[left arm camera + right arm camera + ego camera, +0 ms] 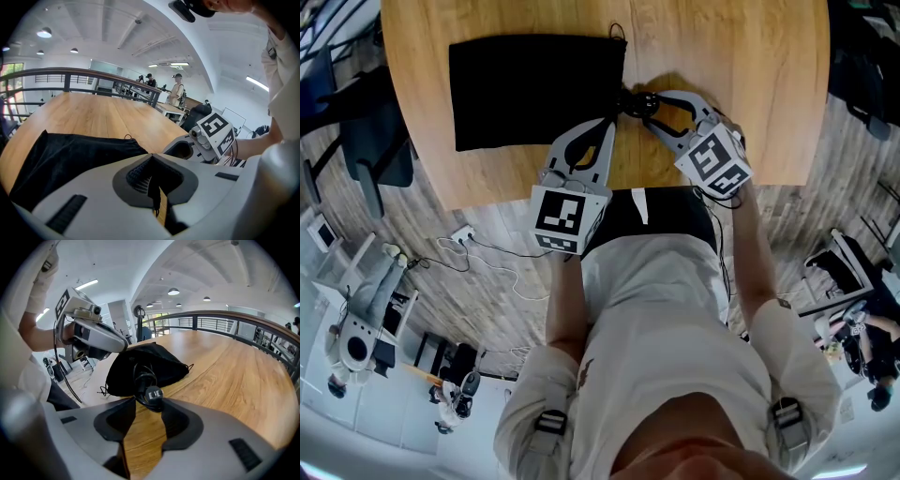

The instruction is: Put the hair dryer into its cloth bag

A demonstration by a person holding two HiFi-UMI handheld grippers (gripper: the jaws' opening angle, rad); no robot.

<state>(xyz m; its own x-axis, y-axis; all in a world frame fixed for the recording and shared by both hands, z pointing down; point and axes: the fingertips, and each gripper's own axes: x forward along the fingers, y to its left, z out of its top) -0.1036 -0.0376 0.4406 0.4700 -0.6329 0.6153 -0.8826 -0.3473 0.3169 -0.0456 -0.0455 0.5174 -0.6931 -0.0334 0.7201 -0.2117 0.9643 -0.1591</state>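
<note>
Your right claw [146, 404] pinches the plug [154, 393], with the cloth bag [140, 364] mouth straight ahead; your left claw [152, 161] clamps its rim.

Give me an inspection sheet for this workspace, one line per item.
Surface: wooden table.
Job's things: black cloth bag lies on the table. The hair dryer itself is not seen, though the bag bulges in the right gripper view.
Clutter: nothing seen.
Grippers: left hand-held gripper is shut on the cloth bag's mouth edge. Right hand-held gripper is shut on a plug at the mouth.
Cables: black cord is looped at the bag's mouth. A white socket strip lies on the floor.
Surroundings: railing behind the table, people at far desks.
</note>
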